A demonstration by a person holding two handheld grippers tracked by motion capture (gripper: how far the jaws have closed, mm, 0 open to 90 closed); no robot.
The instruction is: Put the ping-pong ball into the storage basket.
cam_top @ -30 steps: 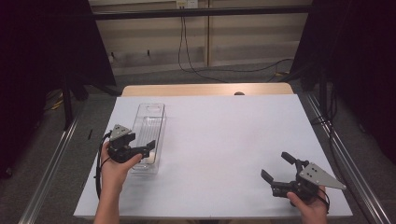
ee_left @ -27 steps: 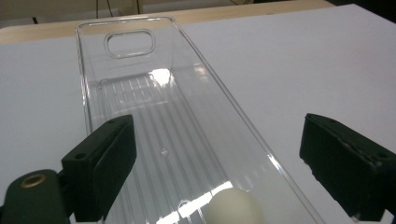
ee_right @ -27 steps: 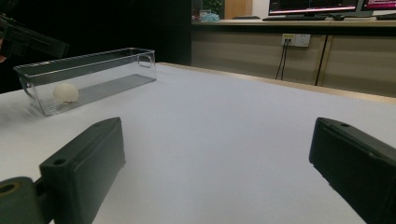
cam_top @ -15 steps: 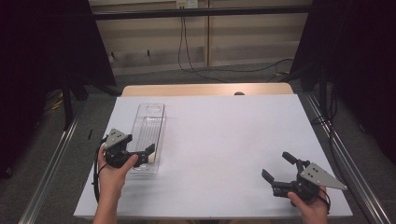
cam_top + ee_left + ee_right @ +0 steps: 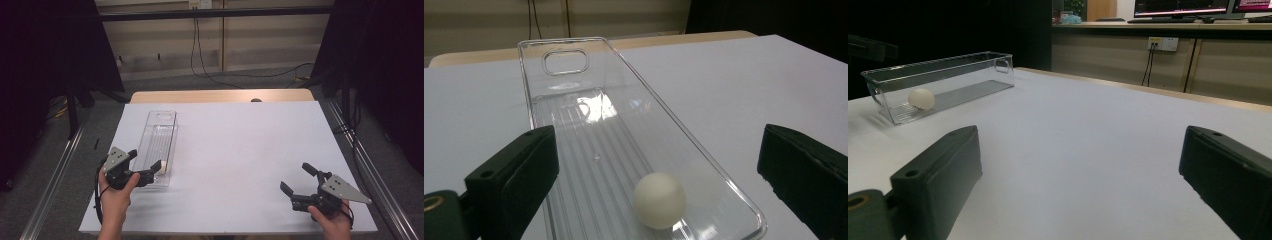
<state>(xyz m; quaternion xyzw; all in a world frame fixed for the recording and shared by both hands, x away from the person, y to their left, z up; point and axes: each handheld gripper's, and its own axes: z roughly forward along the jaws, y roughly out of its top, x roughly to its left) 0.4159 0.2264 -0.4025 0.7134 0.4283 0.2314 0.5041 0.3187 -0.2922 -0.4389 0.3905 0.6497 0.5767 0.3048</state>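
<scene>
Placing a ball in a tray, seen from above and along each gripper. We see the white ball (image 5: 659, 200) lying free on the ribbed floor of the clear tray (image 5: 150, 150), close to the tray's near end wall and nearer its right-hand long wall, as the left gripper view frames it. The left gripper (image 5: 146, 167) hangs over that near end; its fingers (image 5: 514, 172) have just been opening and stand spread wide, with nothing pressed between them, the ball lying ahead of and below them. We judge that the ball has been let go here because the near end is the part of the tray closest to the hand, and the low walls keep it from rolling off.

The right gripper (image 5: 296, 179) rests low at the near right corner of the worktop (image 5: 250, 145), its fingers (image 5: 938, 170) likewise spread and empty, well apart from the tray, which it views across bare surface.

The tray lies lengthwise along the worktop's left side, its handle cut-out (image 5: 566, 61) at the far end. Its left wall runs near the worktop's left edge, so room for moving is scant there; to the right the surface is broad and open.
</scene>
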